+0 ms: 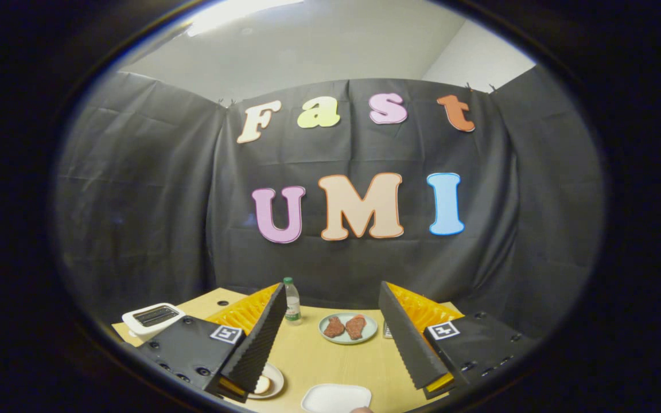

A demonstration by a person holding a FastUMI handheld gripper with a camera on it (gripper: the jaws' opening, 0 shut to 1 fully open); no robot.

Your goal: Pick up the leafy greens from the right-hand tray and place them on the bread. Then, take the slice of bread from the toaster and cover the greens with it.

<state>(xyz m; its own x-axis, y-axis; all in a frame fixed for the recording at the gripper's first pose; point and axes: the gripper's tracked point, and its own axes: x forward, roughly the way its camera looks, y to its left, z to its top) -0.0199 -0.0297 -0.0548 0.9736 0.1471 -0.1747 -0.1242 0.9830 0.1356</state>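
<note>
— Two ribbed fingers of the gripper (335,335) stood spread wide above the wooden table (313,355), pinching nothing.

— And the bread?

— A round slice of bread (262,384) lay on a small plate (275,380) beside the left finger. The white boxy toaster (152,317) sat further left, slot upward; I couldn't tell what it held.

— Beyond the fingers?

— A round grey-green plate (348,328) with two reddish-brown pieces (345,326), a clear plastic bottle (292,302) near it, and a white rounded tray (336,397) close between the fingers. Greens: couldn't make them out.
</note>
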